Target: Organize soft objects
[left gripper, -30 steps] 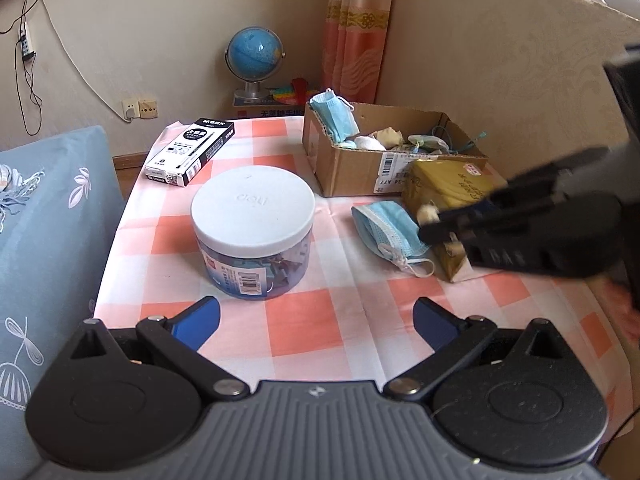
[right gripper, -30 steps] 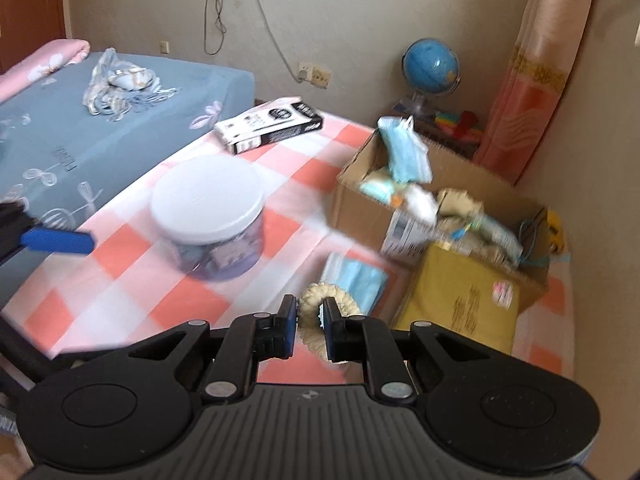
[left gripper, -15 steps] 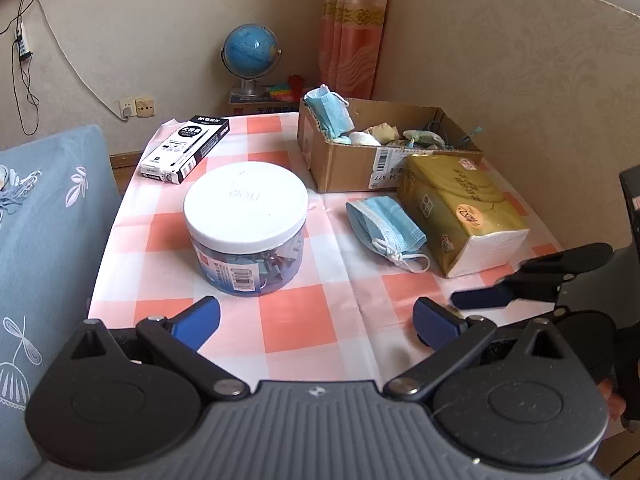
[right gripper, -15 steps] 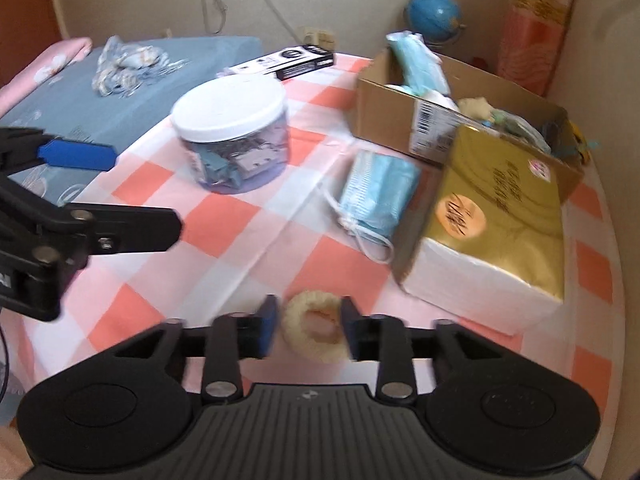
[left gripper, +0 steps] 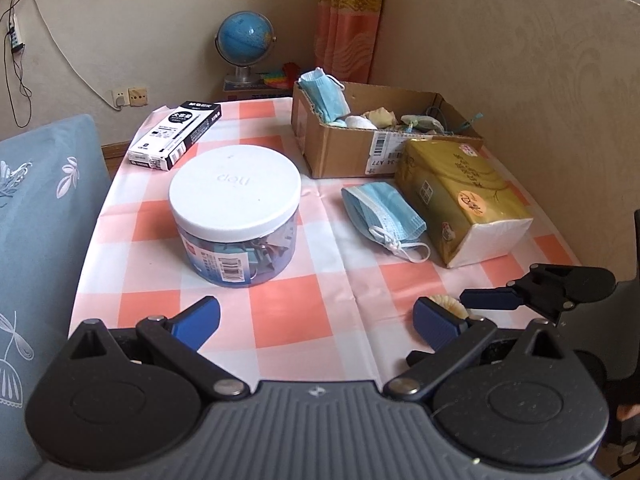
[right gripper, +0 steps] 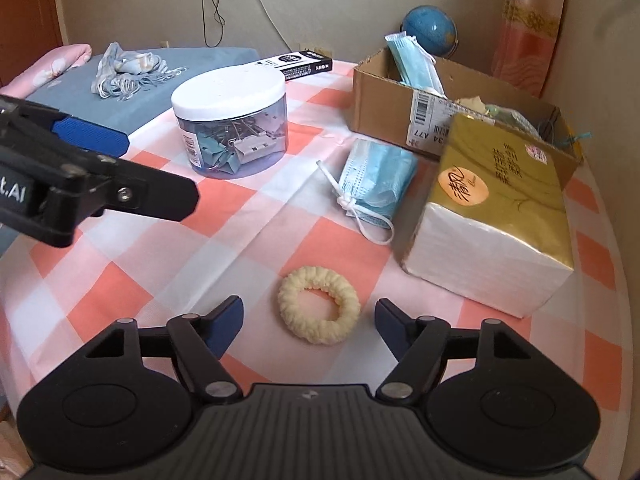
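Observation:
A cream fluffy hair scrunchie (right gripper: 319,305) lies flat on the checked tablecloth between my right gripper's fingers; a bit of it shows in the left wrist view (left gripper: 447,304). My right gripper (right gripper: 310,325) is open wide and empty. A bundle of blue face masks (right gripper: 375,181) (left gripper: 384,209) lies beside a gold tissue pack (right gripper: 496,208) (left gripper: 464,196). A cardboard box (left gripper: 360,148) (right gripper: 384,108) at the back holds masks and other soft items. My left gripper (left gripper: 316,320) is open and empty over the table's near edge.
A clear jar with a white lid (left gripper: 236,216) (right gripper: 230,120) full of clips stands left of centre. A black pen box (left gripper: 176,134) lies at the back left. A globe (left gripper: 245,46) stands behind the table. A blue bed (right gripper: 160,80) borders the left side.
My right gripper carried the scrunchie back from near the box, set it on the cloth and opened wide. My left gripper stayed open and barely moved.

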`<state>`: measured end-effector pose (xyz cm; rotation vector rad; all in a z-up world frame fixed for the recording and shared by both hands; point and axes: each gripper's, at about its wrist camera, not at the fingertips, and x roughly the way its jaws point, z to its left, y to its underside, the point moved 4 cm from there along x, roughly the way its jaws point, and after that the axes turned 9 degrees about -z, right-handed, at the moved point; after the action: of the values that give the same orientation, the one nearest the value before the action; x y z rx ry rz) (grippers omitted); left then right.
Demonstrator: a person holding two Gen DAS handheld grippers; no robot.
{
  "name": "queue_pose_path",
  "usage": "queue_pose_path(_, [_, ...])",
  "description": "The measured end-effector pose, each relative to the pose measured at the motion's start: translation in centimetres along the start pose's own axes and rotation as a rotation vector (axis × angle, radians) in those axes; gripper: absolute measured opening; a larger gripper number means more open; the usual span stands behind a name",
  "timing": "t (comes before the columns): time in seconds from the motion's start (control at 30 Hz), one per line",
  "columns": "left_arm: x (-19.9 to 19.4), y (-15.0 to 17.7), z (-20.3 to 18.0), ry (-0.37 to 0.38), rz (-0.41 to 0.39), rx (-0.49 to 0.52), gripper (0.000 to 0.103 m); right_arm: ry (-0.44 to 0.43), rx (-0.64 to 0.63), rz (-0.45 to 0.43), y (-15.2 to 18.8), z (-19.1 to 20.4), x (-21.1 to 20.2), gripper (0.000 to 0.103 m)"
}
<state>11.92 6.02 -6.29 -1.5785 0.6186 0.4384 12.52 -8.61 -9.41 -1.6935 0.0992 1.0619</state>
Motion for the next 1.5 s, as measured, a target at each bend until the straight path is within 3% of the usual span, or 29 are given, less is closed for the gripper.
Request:
queue_pose_path(0.1, [0.3, 0.0, -0.1, 0.005, 0.007, 0.005, 0.102, 0.012, 0.002, -0.017, -0.1, 0.2, 0.0, 0.065])
queue_pose_path(0.17, [0.5, 0.0, -0.3, 0.009, 0.010, 0.009, 0.102, 0.035, -0.005, -0.026, -0.1, 0.2, -0.2, 0.050])
queue_pose_path(0.23, [0.9, 0.0, -0.5, 0.016, 0.014, 0.012, 0.102, 0.040, 0.005, -0.031, 0.0, 0.1, -0.3, 0.046])
queue_pose_path(0.67, [2.5, -0.9, -3.3, 0.078, -0.013, 0.037, 0.098, 0.081, 0.027, -0.052, 1.2, -0.8, -2.0, 0.041])
queue_pose_path(0.87, [3.7, -1.9, -4.8, 0.068, -0.046, 0.040, 0.074, 0.099, 0.051, -0.084, 1.6, -1.9, -3.3, 0.041])
queue_pose_path(1.0, [4.8, -2.5, -5.9, 0.061, -0.068, 0.052, 0.066, 0.117, 0.045, -0.092, 1.9, -2.5, -3.7, 0.041])
queue_pose_path(1.33, [9.3, -2.9, -6.8, 0.020, -0.034, 0.058, 0.065, 0.127, 0.055, -0.097, 2.3, -3.7, -3.8, 0.041])
queue_pose_path(1.5, [9.7, -2.5, -6.0, -0.032, -0.016, 0.065, 0.065, 0.120, 0.077, -0.102, 2.2, -4.2, -3.8, 0.041])
